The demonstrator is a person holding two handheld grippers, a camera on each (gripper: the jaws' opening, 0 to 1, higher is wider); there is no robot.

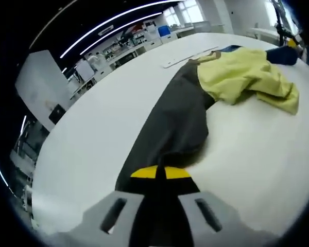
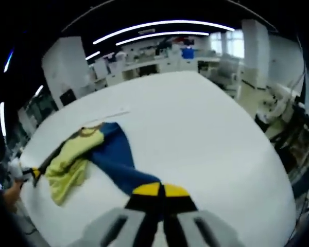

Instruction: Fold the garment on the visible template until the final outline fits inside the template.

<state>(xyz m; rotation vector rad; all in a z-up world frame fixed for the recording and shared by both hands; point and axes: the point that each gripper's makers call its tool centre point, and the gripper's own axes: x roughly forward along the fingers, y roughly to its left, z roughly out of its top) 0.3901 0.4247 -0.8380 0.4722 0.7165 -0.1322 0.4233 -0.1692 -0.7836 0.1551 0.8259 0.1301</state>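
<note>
White tabletop (image 1: 92,139) spreads wide under a lab room with shelving behind. On it lies a crumpled yellow, grey and blue fabric garment (image 1: 232,77), stretched between both tools. Left gripper (image 1: 159,177) pinches its grey sleeve (image 1: 170,123); right gripper (image 2: 161,193) pinches its blue sleeve (image 2: 118,164).

Left gripper (image 1: 159,177) grey slotted jaws, yellow-and-black tips (right gripper (image 2: 159,193) alike)

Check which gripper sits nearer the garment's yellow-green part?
Hard to call, maybe right. Left gripper pinches the grey part, right gripper the blue part; the yellow-green part lies between, up the cloth from both.
</note>
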